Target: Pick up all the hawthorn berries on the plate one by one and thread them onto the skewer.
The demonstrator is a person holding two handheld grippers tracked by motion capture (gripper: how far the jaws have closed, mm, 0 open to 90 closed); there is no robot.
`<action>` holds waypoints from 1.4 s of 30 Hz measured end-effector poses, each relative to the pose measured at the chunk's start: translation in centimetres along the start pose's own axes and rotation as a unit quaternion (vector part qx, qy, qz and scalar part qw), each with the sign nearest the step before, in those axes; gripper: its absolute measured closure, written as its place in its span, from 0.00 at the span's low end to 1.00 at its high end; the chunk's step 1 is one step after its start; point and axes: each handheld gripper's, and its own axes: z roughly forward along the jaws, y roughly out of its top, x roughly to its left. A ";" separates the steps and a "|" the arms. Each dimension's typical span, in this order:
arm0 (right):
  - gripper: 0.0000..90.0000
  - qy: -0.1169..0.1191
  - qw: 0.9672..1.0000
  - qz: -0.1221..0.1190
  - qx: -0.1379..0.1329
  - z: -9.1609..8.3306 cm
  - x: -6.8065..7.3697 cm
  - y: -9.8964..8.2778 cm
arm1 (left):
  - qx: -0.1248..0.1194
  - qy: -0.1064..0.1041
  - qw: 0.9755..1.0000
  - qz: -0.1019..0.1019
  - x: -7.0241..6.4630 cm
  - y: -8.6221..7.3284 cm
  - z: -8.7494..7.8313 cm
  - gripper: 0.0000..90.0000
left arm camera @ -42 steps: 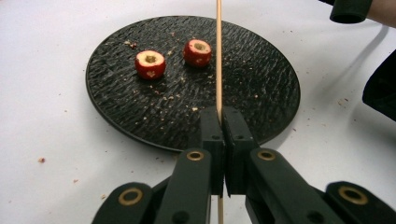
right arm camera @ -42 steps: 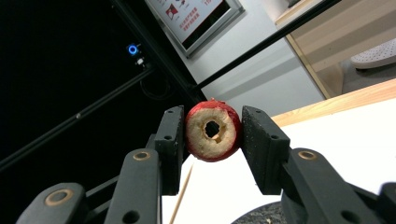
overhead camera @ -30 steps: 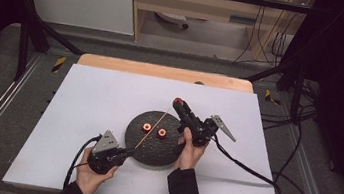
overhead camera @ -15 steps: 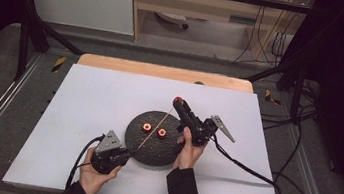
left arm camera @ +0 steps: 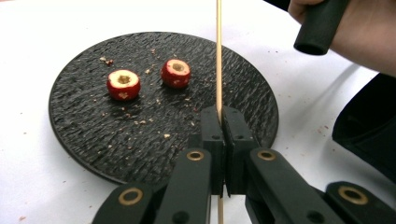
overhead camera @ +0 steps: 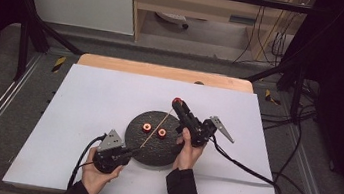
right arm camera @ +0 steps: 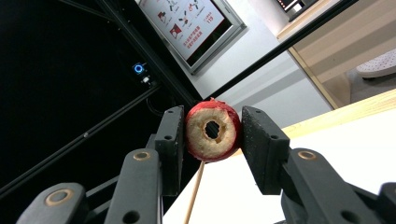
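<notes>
Pulled back toward the person, the left gripper [overhead camera: 128, 153] pinches the skewer [left arm camera: 218, 56], pointing at the right gripper's [right arm camera: 212, 135] seemingly clamped cored red fruit [right arm camera: 213, 129].

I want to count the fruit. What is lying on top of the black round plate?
On the black plate lie two cored red fruit pieces and crumbs. The wooden skewer crosses above it. The left gripper covers part of its near edge.

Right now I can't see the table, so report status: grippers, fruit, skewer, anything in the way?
Left gripper shut on skewer. Right gripper shut on cored red fruit. Two more fruits on black plate. Path clear.
</notes>
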 end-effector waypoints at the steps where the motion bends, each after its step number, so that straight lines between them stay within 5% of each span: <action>1: 0.68 0.000 1.000 0.001 -0.001 0.0 0.0 0.0 | 0.000 0.000 1.000 -0.002 -0.1 0.1 0.1 0.98; 17: 0.68 0.008 1.000 0.001 0.011 -0.2 0.1 -0.7 | -0.014 0.009 1.000 -0.018 -0.7 1.7 1.1 0.98; 42: 0.68 0.016 0.998 -0.015 0.059 -1.3 0.6 -2.1 | -0.022 0.003 1.000 -0.011 -0.3 4.9 3.2 0.98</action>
